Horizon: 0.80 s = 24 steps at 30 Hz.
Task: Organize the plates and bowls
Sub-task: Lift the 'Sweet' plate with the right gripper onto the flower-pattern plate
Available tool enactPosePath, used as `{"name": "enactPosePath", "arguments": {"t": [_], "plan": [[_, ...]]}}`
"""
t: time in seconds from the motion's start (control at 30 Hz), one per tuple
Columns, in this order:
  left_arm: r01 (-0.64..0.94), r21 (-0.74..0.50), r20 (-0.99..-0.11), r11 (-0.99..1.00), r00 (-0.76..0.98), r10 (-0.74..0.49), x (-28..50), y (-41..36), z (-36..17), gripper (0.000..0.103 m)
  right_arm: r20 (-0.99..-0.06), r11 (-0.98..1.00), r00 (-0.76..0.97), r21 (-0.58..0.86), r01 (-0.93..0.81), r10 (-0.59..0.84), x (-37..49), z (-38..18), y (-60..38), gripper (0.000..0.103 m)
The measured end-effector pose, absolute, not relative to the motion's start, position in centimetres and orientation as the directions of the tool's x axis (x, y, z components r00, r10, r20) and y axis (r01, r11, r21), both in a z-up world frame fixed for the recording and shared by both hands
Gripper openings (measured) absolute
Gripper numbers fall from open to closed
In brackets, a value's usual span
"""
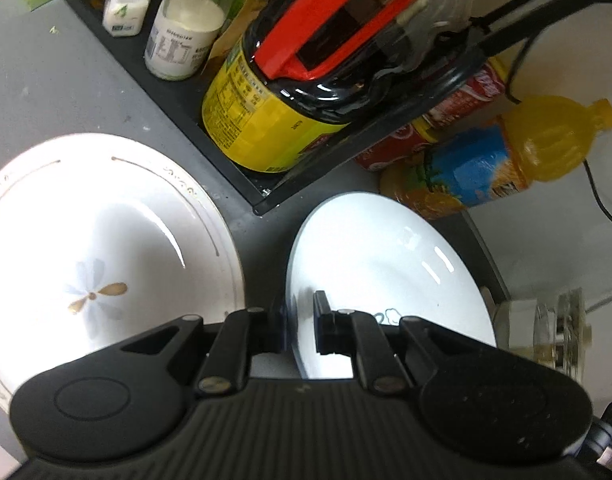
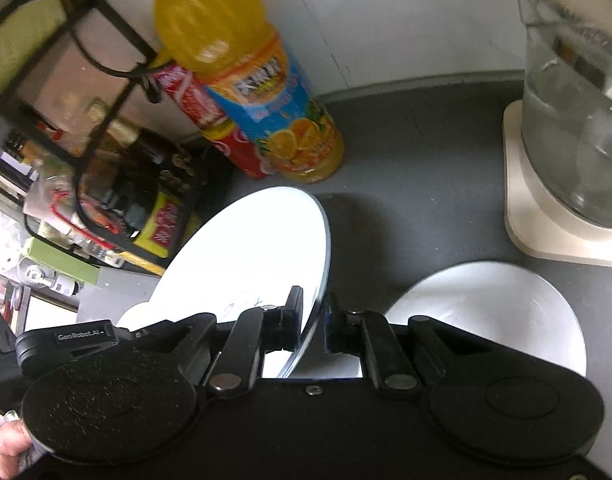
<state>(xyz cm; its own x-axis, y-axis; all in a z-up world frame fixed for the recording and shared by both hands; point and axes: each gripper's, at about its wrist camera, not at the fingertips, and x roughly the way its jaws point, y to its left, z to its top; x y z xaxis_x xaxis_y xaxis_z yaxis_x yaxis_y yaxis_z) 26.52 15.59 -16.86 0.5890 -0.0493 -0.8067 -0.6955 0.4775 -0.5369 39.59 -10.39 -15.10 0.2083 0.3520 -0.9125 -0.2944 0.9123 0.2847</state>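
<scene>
Both grippers clamp one white plate [image 1: 386, 264] by opposite rims, tilted above the grey table [image 2: 418, 168]: the left gripper [image 1: 302, 320] has its jaws pinched narrow on the near edge, and the right gripper [image 2: 314, 320] is likewise closed tight on the rim. Left of it lies a flower-patterned plate [image 1: 106, 248] flat on the table; in the right wrist view another white dish [image 2: 498, 308] sits to the right. Just beyond stand an orange juice bottle [image 1: 506, 156], red cans [image 1: 406, 136], and a black rack [image 1: 178, 92] holding a dark jug [image 1: 306, 92] with a red handle. A glass kettle [image 2: 574, 120] stands on its base further right.
</scene>
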Motion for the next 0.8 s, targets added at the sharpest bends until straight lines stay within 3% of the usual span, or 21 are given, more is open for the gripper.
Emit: {"name": "enactPosePath", "arguments": {"t": [0.43,0.8], "plan": [[-0.650,-0.528,-0.811,0.547,0.578,-0.095,22.6,18.0,-15.4,0.011,-0.906,0.926,0.261,0.265,-0.268,0.335,34.1,-12.5,-7.7,0.012],[-0.637,-0.519,-0.817,0.570,0.566,-0.111,19.1,20.9,-15.7,0.011,-0.915,0.931,0.254,0.241,-0.275,0.313,29.8,-13.9,-6.0,0.012]]}}
